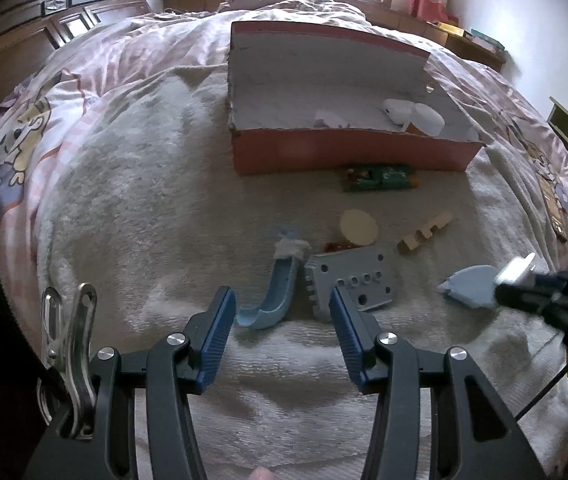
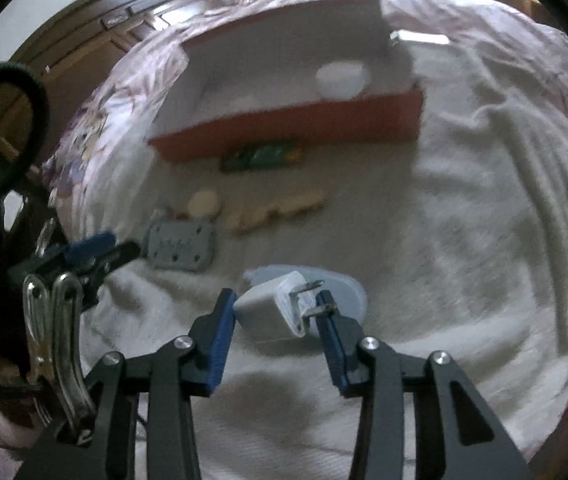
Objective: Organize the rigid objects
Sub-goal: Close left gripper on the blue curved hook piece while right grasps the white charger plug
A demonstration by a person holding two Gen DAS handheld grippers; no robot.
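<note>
My right gripper (image 2: 276,298) is shut on a white charger plug (image 2: 271,312), its prongs toward the right pad; in the left wrist view the plug (image 1: 518,270) shows at the far right. Under it lies a light blue flat piece (image 2: 348,288). My left gripper (image 1: 281,296) is open, nothing between its pads, just short of a blue curved piece (image 1: 271,308) and a grey perforated plate (image 1: 352,276). Farther off lie a cream disc (image 1: 358,226), a notched wooden piece (image 1: 424,232) and a green packet (image 1: 380,178). The red box (image 1: 348,152) holds white items (image 1: 416,114).
Everything rests on a pale towel (image 1: 143,200) spread over a pink patterned bedcover (image 1: 43,132). A dark wooden headboard (image 1: 43,20) stands at the left, and a window sill with curtains runs along the back. A black cable (image 2: 23,92) loops at the left.
</note>
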